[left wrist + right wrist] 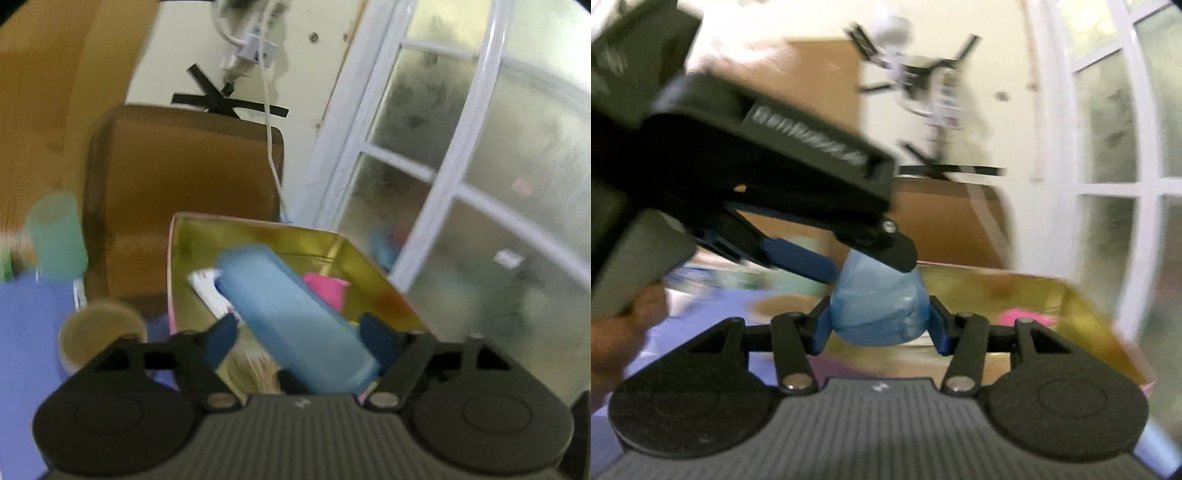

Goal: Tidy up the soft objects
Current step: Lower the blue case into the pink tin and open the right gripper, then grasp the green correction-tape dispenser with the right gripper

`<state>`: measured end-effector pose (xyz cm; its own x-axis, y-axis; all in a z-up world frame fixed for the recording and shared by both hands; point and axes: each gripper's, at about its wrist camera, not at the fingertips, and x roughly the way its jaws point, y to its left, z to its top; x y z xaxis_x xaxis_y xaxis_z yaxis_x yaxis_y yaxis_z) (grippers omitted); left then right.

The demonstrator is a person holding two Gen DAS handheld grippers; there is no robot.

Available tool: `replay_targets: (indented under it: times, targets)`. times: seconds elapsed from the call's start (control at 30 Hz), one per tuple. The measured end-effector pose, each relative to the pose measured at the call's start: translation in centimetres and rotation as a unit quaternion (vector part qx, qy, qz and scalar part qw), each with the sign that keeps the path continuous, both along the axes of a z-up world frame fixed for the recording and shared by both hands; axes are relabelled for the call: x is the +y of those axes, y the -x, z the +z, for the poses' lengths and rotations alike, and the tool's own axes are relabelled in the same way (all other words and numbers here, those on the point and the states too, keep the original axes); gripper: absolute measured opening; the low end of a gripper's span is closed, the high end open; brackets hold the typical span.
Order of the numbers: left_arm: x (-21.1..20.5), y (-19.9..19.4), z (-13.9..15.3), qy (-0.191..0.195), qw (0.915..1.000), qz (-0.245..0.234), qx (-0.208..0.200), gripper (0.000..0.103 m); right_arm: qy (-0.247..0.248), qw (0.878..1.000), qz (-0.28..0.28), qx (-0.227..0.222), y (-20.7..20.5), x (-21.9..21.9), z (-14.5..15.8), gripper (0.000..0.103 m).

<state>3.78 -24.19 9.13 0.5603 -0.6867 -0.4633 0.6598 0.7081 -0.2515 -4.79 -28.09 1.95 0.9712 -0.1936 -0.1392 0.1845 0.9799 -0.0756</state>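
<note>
Your right gripper [879,325] fingers clamp the blue soft roll [877,314] above the gold tin [1071,295]; your left gripper [299,328] fingers straddle it, not pressing. Lettering on the left gripper is blurred, unreadable.

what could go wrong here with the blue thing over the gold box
1. The soft light-blue packet is squeezed between the right gripper's pads, with the left gripper crowding it from above: the two tools could knock together.
2. In the left wrist view the packet lies slanted across the open left gripper; it may tip beside the gold-lined box.
3. It could land on the pink item already inside.
</note>
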Motion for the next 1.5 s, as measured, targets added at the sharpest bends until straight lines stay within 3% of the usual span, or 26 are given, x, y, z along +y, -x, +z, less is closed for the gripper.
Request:
replay_targets:
  times: [0.1,0.17,0.37,0.5,0.63,0.73,0.8,0.87,1.0,1.17,1.23,1.27,1.43,1.5]
  targets:
    - [-0.8,-0.2,-1.1,-0.022,0.9996,0.018,-0.004,0.079,0.021,0.996,-0.075,0.034,-1.9,-1.7,-1.1,0.058]
    - [1.0,0.4,-1.5,0.0,0.9999,0.012,0.0,0.08,-0.023,0.998,-0.05,0.015,-0.4,-2.7,-1.4,0.06]
    - [9.7,3.1,-2.6,-0.011,0.9964,0.065,-0.053,0.09,-0.043,0.999,-0.025,-0.008,1.6,-1.9,-1.8,0.063]
    - [17.2,4.0,-4.7,-0.064,0.9808,0.166,-0.079,0.095,-0.059,0.997,0.038,-0.013,1.4,0.3,-0.8,0.063]
    - [24.3,3.6,-7.7,-0.105,0.9559,0.27,-0.048,0.095,-0.068,0.988,0.139,0.024,-0.8,4.4,0.0,0.063]
    - [27.9,4.0,-9.3,-0.066,0.9519,0.299,-0.019,0.095,-0.083,0.972,0.207,0.079,-4.5,8.3,0.4,0.063]
    - [29.6,4.3,-9.2,-0.008,0.9528,0.303,-0.007,0.095,-0.098,0.961,0.237,0.105,-7.8,11.0,0.8,0.063]
    - [30.6,4.6,-9.1,0.024,0.9473,0.319,-0.015,0.096,-0.115,0.954,0.244,0.128,-11.4,12.6,1.3,0.063]
    - [32.5,5.3,-9.2,0.066,0.947,0.314,-0.012,0.096,-0.128,0.945,0.244,0.175,-19.4,16.6,2.1,0.065]
    - [32.4,5.0,-9.2,0.084,0.9475,0.308,-0.011,0.097,-0.102,0.937,0.243,0.231,-27.1,22.1,0.9,0.076]
    - [32.3,5.0,-9.2,0.086,0.9491,0.303,-0.01,0.097,-0.095,0.926,0.25,0.266,-29.7,24.0,0.1,0.089]
    - [32.2,5.0,-9.2,0.085,0.9498,0.301,-0.01,0.097,-0.089,0.922,0.252,0.281,-30.8,24.8,-0.4,0.09]
    - [32.0,5.0,-9.2,0.084,0.9522,0.293,-0.013,0.099,-0.019,0.928,0.224,0.296,-33.8,27.8,-1.5,0.1]
    - [32.1,5.0,-9.2,0.085,0.9521,0.293,-0.012,0.1,-0.018,0.931,0.218,0.293,-34.7,27.9,-1.8,0.103]
